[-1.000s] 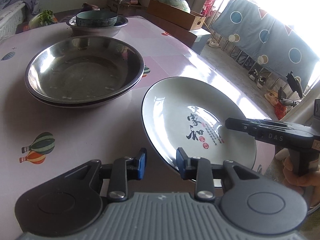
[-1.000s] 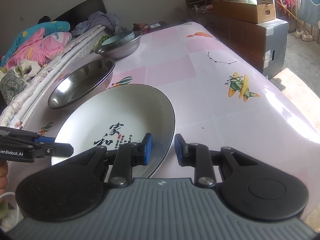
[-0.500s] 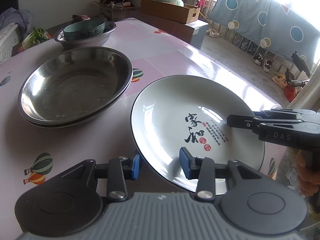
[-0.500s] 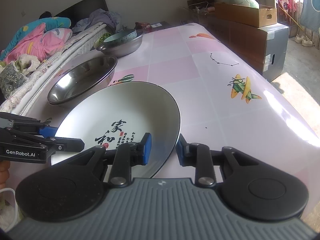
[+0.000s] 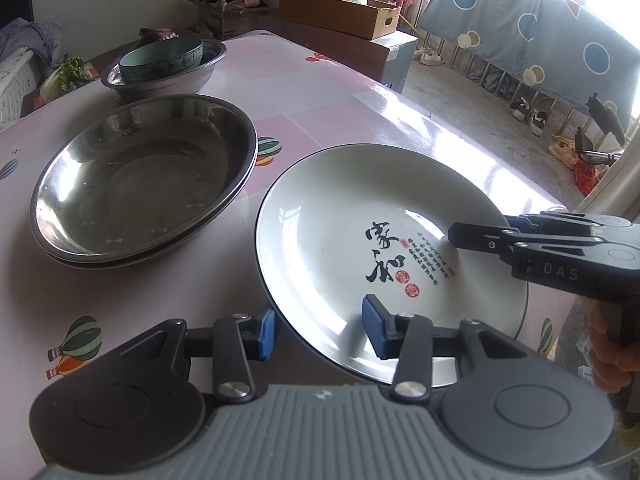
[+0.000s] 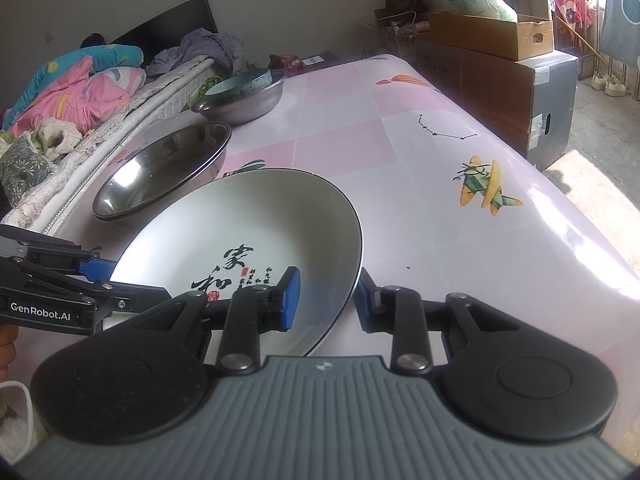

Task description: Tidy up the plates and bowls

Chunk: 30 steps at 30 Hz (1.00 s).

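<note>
A white plate [image 5: 360, 216] with a black rim and black calligraphy lies tilted near the table's front corner. My right gripper [image 6: 326, 298] is shut on its rim, one blue pad inside the plate and one under the edge; in the left wrist view the right gripper [image 5: 454, 236] reaches in from the right. My left gripper [image 5: 320, 332] straddles the opposite rim with its jaws opening, and a gap shows beside each pad. In the right wrist view the left gripper [image 6: 136, 280] comes in from the left. Two stacked steel basins [image 5: 140, 176] stand beside the plate.
A teal bowl [image 5: 164, 58] sits inside a steel bowl [image 5: 192, 76] at the far end of the pink table [image 6: 440, 184]. A bed with bedding [image 6: 72, 92] runs along the table's left side. Cardboard boxes [image 6: 492, 36] stand past the right edge. A hand [image 5: 612, 356] holds the right gripper.
The left gripper's jaws have spread apart off the plate's rim, and the left hand has shifted slightly sideways. The right gripper has kept its hold and its place.
</note>
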Available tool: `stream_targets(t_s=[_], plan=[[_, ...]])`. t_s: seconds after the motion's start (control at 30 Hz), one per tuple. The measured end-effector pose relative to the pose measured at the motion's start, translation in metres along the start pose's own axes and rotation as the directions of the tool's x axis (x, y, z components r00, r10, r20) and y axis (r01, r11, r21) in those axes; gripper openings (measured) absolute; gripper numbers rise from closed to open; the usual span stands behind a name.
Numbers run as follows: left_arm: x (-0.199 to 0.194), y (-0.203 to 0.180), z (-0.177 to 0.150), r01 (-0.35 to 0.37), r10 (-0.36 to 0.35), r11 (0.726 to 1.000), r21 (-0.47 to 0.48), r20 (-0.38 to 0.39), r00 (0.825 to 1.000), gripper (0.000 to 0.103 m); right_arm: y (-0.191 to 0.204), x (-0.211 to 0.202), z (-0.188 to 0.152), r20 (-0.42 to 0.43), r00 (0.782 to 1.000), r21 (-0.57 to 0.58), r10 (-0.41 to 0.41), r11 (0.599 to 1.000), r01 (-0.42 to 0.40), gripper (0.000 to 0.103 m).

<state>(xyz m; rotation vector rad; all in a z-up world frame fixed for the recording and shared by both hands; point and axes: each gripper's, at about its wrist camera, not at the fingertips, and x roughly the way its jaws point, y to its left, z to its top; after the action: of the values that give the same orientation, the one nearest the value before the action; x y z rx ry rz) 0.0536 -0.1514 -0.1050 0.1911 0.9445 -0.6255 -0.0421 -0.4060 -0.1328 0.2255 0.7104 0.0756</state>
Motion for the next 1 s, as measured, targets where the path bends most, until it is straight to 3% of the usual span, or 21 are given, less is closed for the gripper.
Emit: stream_targets(t_s=[1.0], plan=[[0.0035, -0.0059, 0.0032, -0.024, 0.024, 0.999, -0.021, -0.009, 1.000, 0.053, 0.0068, -0.0047, -0.0062, 0.004, 1.000, -0.026, -0.006, 1.000, 0.006, 0.031]])
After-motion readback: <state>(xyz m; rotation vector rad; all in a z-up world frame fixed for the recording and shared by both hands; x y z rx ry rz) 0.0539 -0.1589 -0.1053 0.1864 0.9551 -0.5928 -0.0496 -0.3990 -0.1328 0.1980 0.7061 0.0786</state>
